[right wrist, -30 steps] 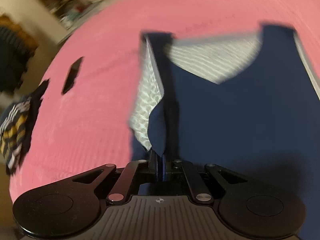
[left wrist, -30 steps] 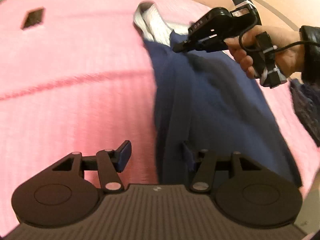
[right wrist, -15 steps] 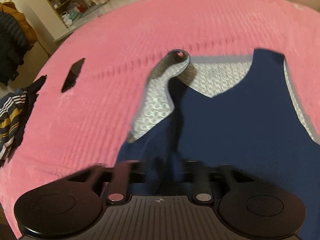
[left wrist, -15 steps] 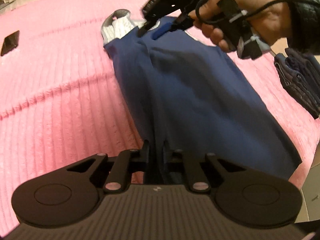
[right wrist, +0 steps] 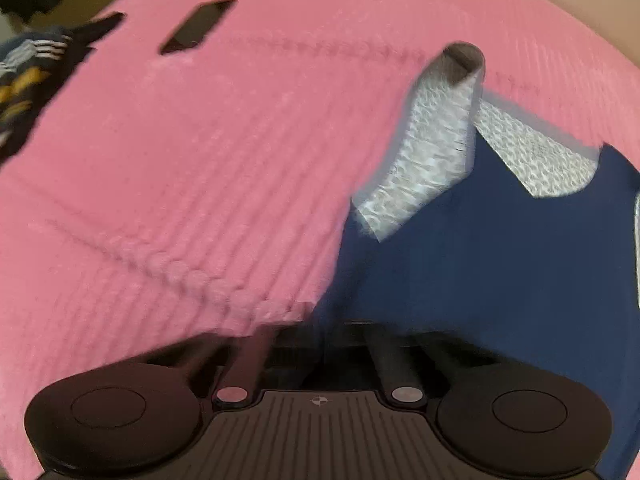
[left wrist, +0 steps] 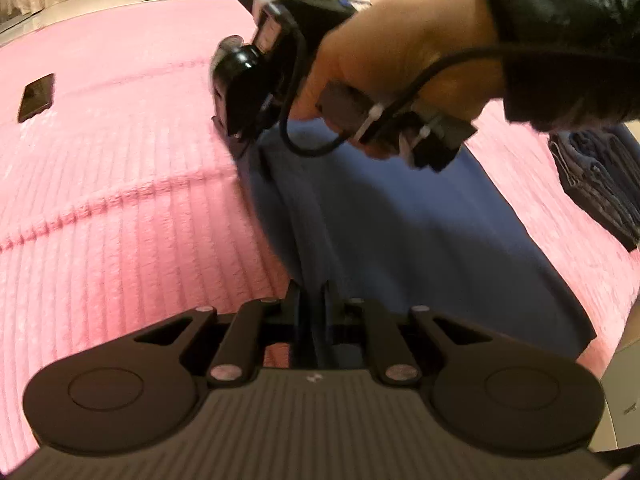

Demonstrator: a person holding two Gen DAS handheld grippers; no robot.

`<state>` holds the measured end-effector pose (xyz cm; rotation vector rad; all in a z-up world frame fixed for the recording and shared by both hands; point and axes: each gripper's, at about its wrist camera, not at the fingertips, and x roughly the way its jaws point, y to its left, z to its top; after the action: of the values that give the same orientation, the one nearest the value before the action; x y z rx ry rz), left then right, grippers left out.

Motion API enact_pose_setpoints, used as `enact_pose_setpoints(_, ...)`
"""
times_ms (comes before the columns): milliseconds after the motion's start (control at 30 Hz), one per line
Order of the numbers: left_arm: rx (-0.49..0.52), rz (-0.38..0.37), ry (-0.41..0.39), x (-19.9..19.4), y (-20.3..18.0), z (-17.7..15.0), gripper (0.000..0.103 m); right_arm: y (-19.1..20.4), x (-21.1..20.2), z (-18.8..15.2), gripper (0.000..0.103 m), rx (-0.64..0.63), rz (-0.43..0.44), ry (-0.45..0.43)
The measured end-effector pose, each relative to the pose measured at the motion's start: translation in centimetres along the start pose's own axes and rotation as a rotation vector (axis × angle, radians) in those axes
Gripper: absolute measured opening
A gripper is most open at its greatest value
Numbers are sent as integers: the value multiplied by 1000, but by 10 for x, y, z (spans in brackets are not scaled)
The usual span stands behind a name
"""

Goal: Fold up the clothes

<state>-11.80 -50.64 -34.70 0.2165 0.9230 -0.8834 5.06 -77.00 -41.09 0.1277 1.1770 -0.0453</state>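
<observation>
A navy sleeveless top (left wrist: 400,232) with a pale knit lining lies on the pink ribbed bedspread (left wrist: 120,208). My left gripper (left wrist: 312,304) is shut on the top's lower left edge. The right gripper's body (left wrist: 256,92), held in a hand, hangs over the top's upper left part; its fingers are hidden there. In the right wrist view the top (right wrist: 500,260) fills the right side, its lining strap (right wrist: 432,140) turned up. My right gripper (right wrist: 320,332) is blurred, its jaws close together with navy cloth between them.
A dark phone (left wrist: 36,96) lies on the bedspread at the far left, also in the right wrist view (right wrist: 196,26). Folded dark clothes (left wrist: 596,184) sit at the right edge. A striped garment (right wrist: 28,76) lies at the bedspread's far left edge.
My left gripper closed on the top's lower edge. The right gripper swung toward the left camera along the top's left edge, still pinching cloth.
</observation>
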Motion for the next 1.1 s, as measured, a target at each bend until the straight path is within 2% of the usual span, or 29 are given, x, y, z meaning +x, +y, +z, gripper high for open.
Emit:
enact_pose_setpoints(67, -30, 7, -13, -7, 8, -2, 7, 3, -8, 2, 0, 47, 34, -33)
enact_pose_setpoints(133, -80, 19, -42, -18, 20, -7, 0, 13, -18, 9, 1, 69, 70, -82)
enact_pose_setpoints(167, -112, 31, -57, -23, 28, -10, 0, 18, -21, 12, 1, 82, 91, -100)
enact_pose_setpoints(300, -281, 113, -38, -28, 73, -35, 0, 43, 4, 25, 1, 56, 123, -96)
enact_pose_setpoints(333, -310, 138, -26, -28, 82, -41, 0, 47, 15, 25, 5, 45, 120, -84)
enact_pose_setpoints(400, -373, 151, -3, -29, 101, -52, 0, 51, 34, 23, 8, 50, 219, -56)
enact_pose_setpoints(433, -403, 164, 2, -30, 108, -58, 0, 58, 37, 23, 20, 26, 251, -48)
enact_pose_setpoints(467, -420, 176, 6, -32, 113, -63, 0, 65, 35, 21, 40, -14, 268, -62)
enact_pose_setpoints(500, -429, 185, 12, -34, 116, -67, 0, 69, 29, 20, 50, -48, 275, -93)
enact_pose_setpoints(533, -434, 190, 16, -37, 118, -70, 2, 69, 22, 19, 56, -58, 280, -126)
enact_pose_setpoints(667, -445, 181, 31, -43, 120, -80, 5, 39, -10, 1, 56, 59, 265, -186)
enact_pose_setpoints(800, -410, 129, 56, -38, 114, -81, 7, -25, -30, -64, 56, 229, 211, -146)
enact_pose_setpoints(933, -340, 51, 116, -23, 93, -89, 13, -92, -49, -156, 55, 355, 110, -77)
enact_pose_setpoints(1000, -297, 17, 148, -16, 82, -95, 13, -114, -69, -201, 55, 393, 75, -84)
enact_pose_setpoints(1100, -239, -14, 172, -12, 73, -100, 15, -132, -96, -258, 55, 445, -41, -49)
